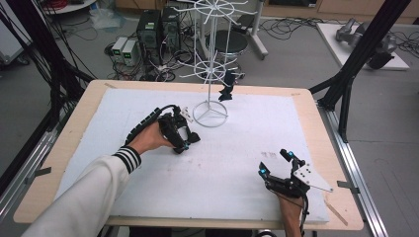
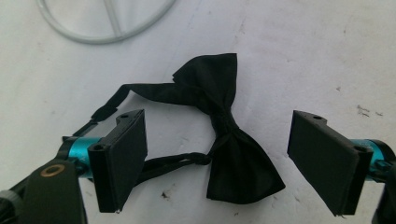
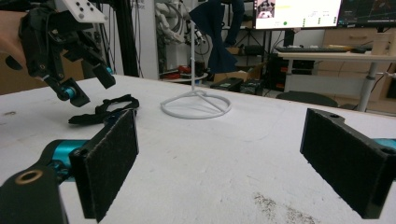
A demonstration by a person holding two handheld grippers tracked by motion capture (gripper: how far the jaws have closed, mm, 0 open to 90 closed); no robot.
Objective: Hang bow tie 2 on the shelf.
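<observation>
Right gripper [image 1: 276, 162] nearest, resting low on white mat [image 1: 237, 148] at near right, jaws wide, nothing between pads; left gripper [image 1: 187, 143] farther in at centre-left, pointing down over black bow tie [image 2: 229, 135], jaws apart either side of bow, pads clear of cloth; bow tie flat on mat, strap [image 2: 140, 91] trailing toward rack; beyond, white wire rack [image 1: 211, 64] standing upright, second dark bow tie [image 1: 227, 91] hanging from it.

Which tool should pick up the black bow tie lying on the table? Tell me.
Left. The left tool hangs over the bow tie, open jaws either side of it. The right tool sits far off.
</observation>
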